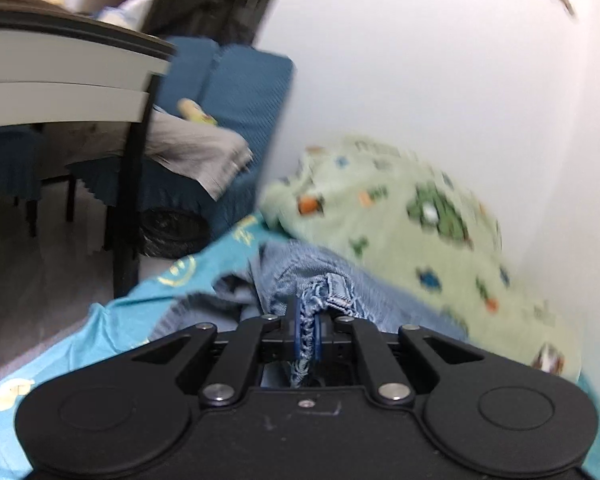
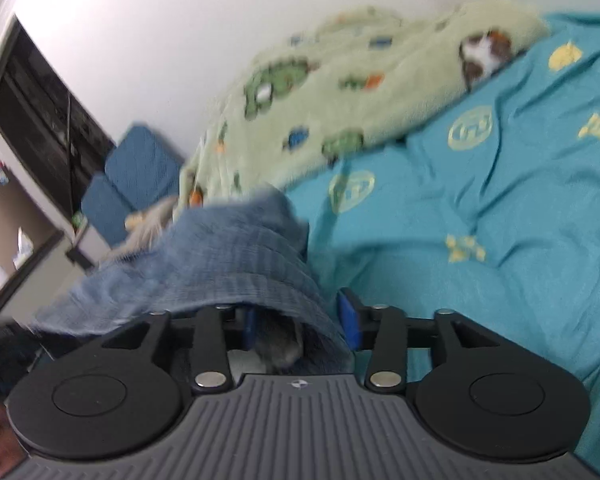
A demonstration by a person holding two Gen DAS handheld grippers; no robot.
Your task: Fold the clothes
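I can read no text here: the yellow emblems printed on the teal bedsheet ahead of the right gripper are too blurred.

Open bed sheet is seen to the right of the right tool, whose gap is draped by denim. The wall side is blocked by a heaped blanket; a tabletop stands left of the bed.

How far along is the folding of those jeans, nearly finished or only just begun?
Early, it seems. Nothing looks folded yet: the jeans hang bunched and rumpled above the teal bedsheet. In hand: the left gripper is clamped on a frayed denim edge, while the right gripper stands open with denim draped over it. Left to do: spread them flat and fold them. The green blanket lies in a heap beside them.
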